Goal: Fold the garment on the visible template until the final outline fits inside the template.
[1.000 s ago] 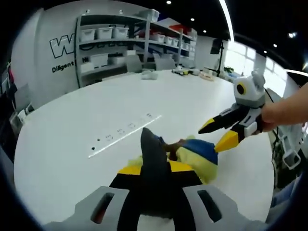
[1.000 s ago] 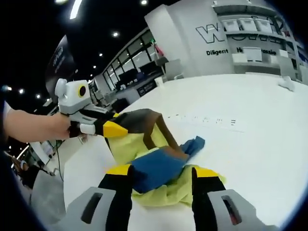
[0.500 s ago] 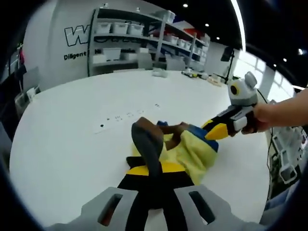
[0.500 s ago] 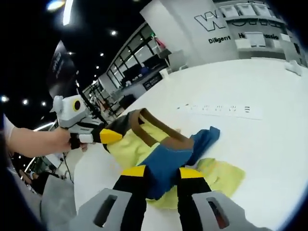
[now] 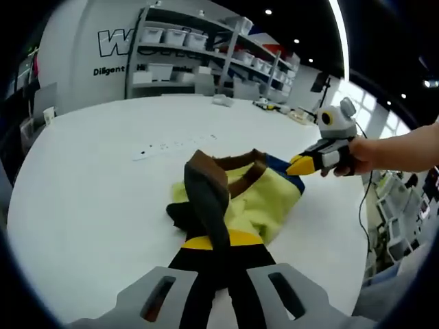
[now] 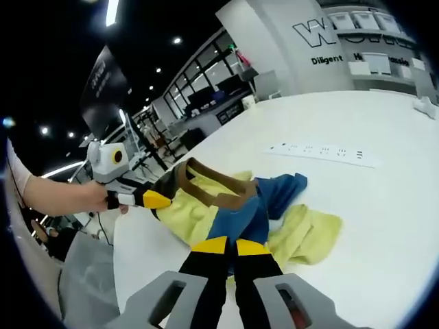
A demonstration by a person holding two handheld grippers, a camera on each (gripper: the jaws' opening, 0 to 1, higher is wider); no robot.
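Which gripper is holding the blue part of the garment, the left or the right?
The right gripper: its jaws are shut on the blue fabric, while the left gripper pinches the dark brown-trimmed edge of the garment.

lab/showroom | big white table point(image 5: 82, 178) | bin-stocked shelving point(image 5: 192, 55) | wall logo lettering point(image 6: 336, 34) | ceiling spotlights

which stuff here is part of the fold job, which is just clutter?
In the job:
- garment, yellow with blue and brown parts
- left claw, shut on the garment's dark edge
- right claw, shut on the blue part

Lying about:
- white strip with dark marks on the table
- shelving with bins
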